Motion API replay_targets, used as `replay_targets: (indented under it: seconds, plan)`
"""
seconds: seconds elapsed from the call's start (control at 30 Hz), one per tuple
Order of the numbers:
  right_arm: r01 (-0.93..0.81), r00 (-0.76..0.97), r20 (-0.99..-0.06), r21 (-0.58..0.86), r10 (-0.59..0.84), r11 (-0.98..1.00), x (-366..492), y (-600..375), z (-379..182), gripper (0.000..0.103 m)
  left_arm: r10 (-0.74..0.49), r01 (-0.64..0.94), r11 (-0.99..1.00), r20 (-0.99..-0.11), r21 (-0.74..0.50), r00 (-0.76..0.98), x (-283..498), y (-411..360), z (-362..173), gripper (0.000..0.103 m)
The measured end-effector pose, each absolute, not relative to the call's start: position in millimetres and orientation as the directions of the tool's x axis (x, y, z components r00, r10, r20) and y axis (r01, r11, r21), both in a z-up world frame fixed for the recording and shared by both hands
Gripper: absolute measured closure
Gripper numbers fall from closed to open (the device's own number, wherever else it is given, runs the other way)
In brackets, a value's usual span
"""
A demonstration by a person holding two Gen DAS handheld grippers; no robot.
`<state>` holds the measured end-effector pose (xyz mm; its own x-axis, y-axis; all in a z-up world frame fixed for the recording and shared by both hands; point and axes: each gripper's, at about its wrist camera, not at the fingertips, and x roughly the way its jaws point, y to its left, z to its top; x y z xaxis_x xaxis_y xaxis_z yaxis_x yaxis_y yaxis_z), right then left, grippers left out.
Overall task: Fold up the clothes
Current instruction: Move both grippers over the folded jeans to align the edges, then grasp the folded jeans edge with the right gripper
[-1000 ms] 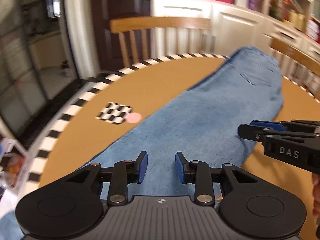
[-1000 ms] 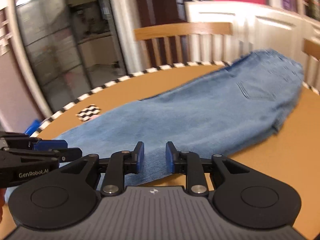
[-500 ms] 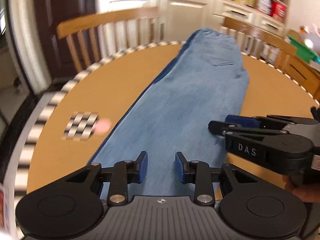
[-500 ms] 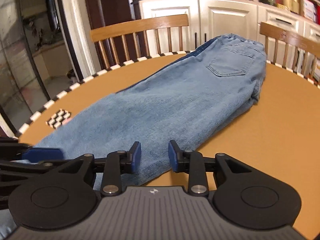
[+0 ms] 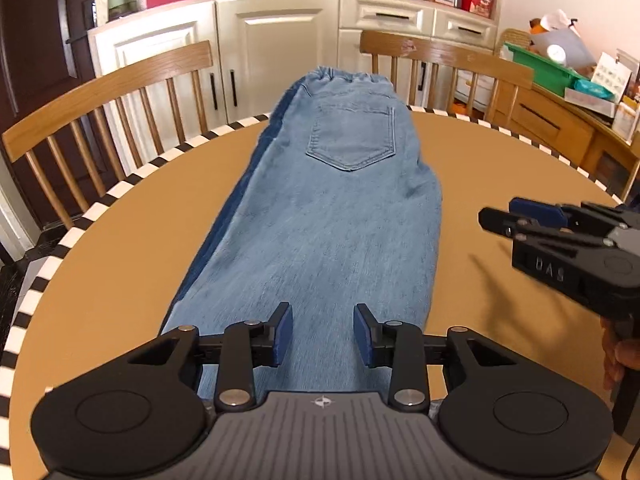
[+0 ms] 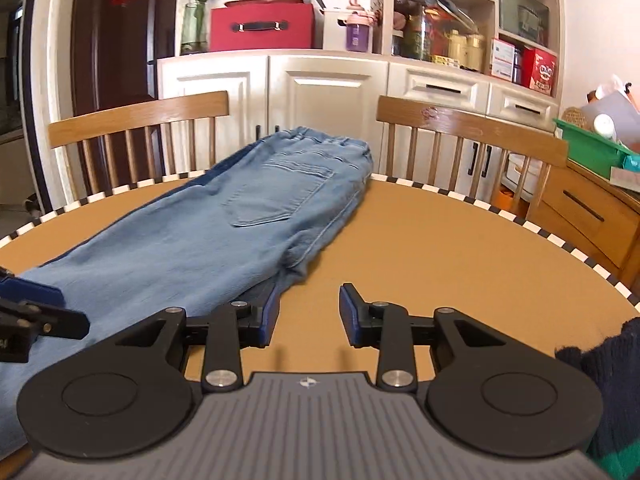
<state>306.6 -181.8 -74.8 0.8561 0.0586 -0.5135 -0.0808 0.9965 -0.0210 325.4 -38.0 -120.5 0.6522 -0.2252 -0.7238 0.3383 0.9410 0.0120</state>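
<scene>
Jeans laid lengthwise on a round table, both grippers held with fingers apart.

The table (image 5: 500, 168), edged in black and white, is covered down its middle by the jeans (image 5: 332, 216), waistband at the far edge and back pocket (image 5: 352, 138) uppermost. The left gripper (image 5: 322, 334) is held over the leg end, empty; the right gripper (image 6: 308, 316) is held just beside the jeans' right edge, over bare table.

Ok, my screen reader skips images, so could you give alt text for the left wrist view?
Light blue jeans lie lengthwise on a round table, back pocket up, beneath the open left gripper. The right gripper hovers at right.
</scene>
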Motion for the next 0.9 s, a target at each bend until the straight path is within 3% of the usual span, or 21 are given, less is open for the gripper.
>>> replay_targets:
  seconds: [0.1, 0.57, 0.6, 0.67, 0.9]
  plan:
    - [-0.083, 0.858, -0.512, -0.041, 0.050, 0.996, 317.1, -182.7, -79.2, 0.067, -0.233, 0.347, 0.938, -0.761, -0.011, 0.605, 334.5, -36.0, -129.4, 0.067]
    - [-0.136, 0.796, -0.604, -0.095, 0.052, 0.986, 376.9, -158.1, -97.7, 0.068, -0.308, 0.377, 0.921, -0.768, -0.094, 0.561, 342.8, -18.6, -131.2, 0.068]
    - [-0.145, 0.796, -0.603, -0.107, 0.052, 0.984, 380.6, -156.3, -98.3, 0.069, -0.309, 0.381, 0.920, -0.768, -0.092, 0.560, 342.9, -18.6, -131.1, 0.068]
    - [-0.175, 0.794, -0.604, -0.125, 0.065, 0.977, 385.3, -153.2, -98.6, 0.089, -0.307, 0.390, 0.917, -0.769, -0.082, 0.560, 342.2, -19.5, -130.8, 0.068]
    - [-0.182, 0.786, -0.616, -0.147, 0.054, 0.972, 377.5, -167.3, -90.0, 0.094, -0.309, 0.404, 0.912, -0.771, -0.073, 0.557, 340.8, -19.3, -130.7, 0.068]
